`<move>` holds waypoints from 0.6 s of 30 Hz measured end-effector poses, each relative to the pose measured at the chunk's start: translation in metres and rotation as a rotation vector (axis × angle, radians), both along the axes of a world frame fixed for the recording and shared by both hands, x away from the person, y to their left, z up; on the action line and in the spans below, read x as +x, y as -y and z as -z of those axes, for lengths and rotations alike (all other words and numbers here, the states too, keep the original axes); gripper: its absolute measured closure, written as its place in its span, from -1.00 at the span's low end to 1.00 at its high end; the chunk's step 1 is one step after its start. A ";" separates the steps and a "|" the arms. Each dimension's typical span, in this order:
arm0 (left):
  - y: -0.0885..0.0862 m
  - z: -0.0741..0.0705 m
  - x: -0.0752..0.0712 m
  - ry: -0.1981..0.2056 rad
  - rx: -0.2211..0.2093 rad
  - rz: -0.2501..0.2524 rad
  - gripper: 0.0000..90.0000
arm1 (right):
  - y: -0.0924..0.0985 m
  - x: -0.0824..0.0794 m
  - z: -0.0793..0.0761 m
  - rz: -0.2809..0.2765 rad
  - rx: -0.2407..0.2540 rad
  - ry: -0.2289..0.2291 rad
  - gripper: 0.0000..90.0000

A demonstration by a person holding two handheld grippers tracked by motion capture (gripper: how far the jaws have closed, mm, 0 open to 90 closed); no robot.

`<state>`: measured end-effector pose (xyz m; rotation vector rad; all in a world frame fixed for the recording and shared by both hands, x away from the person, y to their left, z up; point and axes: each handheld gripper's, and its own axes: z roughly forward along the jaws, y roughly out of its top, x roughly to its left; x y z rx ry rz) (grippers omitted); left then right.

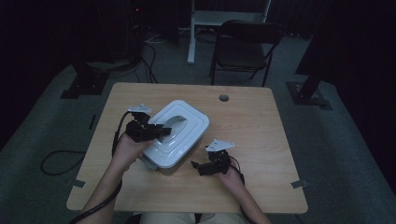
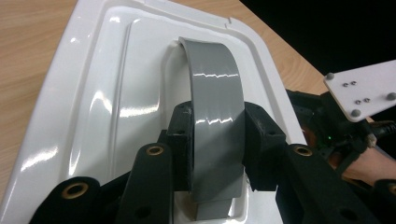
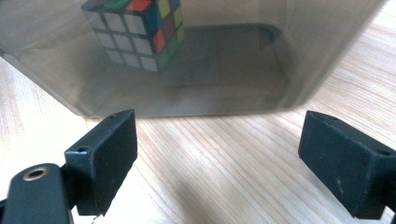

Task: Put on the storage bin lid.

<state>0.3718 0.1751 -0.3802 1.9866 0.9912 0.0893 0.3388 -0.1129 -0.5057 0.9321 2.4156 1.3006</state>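
Table [image 1: 261, 140] lies bare right of box [image 1: 175, 135]; left hand-held gripper [image 1: 161, 130] clamps handle [image 2: 217, 116].

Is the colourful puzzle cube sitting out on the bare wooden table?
No, the colourful puzzle cube sits inside the see-through plastic box, behind its cloudy wall, as the right gripper view shows.
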 end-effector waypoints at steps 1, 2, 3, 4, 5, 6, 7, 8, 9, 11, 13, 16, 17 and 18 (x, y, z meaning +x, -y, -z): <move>0.001 0.001 0.000 -0.004 0.003 -0.001 0.51 | 0.001 0.000 0.000 0.001 0.002 -0.001 -0.75; 0.000 0.002 0.001 -0.011 0.001 -0.002 0.51 | 0.003 0.000 0.000 0.005 0.004 -0.003 -0.75; -0.001 0.003 0.001 -0.014 -0.004 -0.006 0.51 | 0.004 0.000 0.000 0.008 0.006 -0.004 -0.75; -0.001 0.004 0.001 -0.013 -0.001 -0.007 0.51 | 0.005 0.000 0.000 0.010 0.007 -0.002 -0.75; -0.002 0.005 0.002 -0.015 0.000 -0.005 0.51 | 0.006 0.000 0.000 0.011 0.008 -0.003 -0.75; -0.002 0.005 0.002 -0.018 -0.008 -0.005 0.51 | 0.007 0.000 0.000 0.012 0.011 -0.005 -0.75; -0.003 0.006 0.002 -0.019 -0.007 -0.004 0.51 | 0.007 0.000 -0.001 0.014 0.011 -0.005 -0.75; -0.003 0.008 0.003 -0.019 -0.009 -0.006 0.51 | 0.008 0.000 -0.001 0.015 0.010 -0.005 -0.75; -0.004 0.008 0.003 -0.021 -0.017 -0.006 0.51 | 0.009 0.000 -0.001 0.016 0.010 -0.003 -0.75; -0.005 0.009 0.002 -0.016 -0.024 -0.002 0.51 | 0.010 0.000 -0.001 0.018 0.010 -0.006 -0.75; -0.005 0.010 0.003 -0.016 -0.029 0.002 0.51 | 0.012 -0.001 -0.002 0.018 0.009 -0.007 -0.75; -0.005 0.009 0.003 -0.014 -0.027 0.005 0.50 | 0.014 -0.001 -0.002 0.017 0.006 -0.010 -0.75; -0.005 0.009 0.003 -0.011 -0.022 0.005 0.49 | 0.016 -0.001 -0.003 0.016 0.005 -0.012 -0.75; -0.005 0.008 0.002 -0.012 -0.020 0.004 0.49 | 0.016 -0.001 -0.003 0.017 0.005 -0.015 -0.75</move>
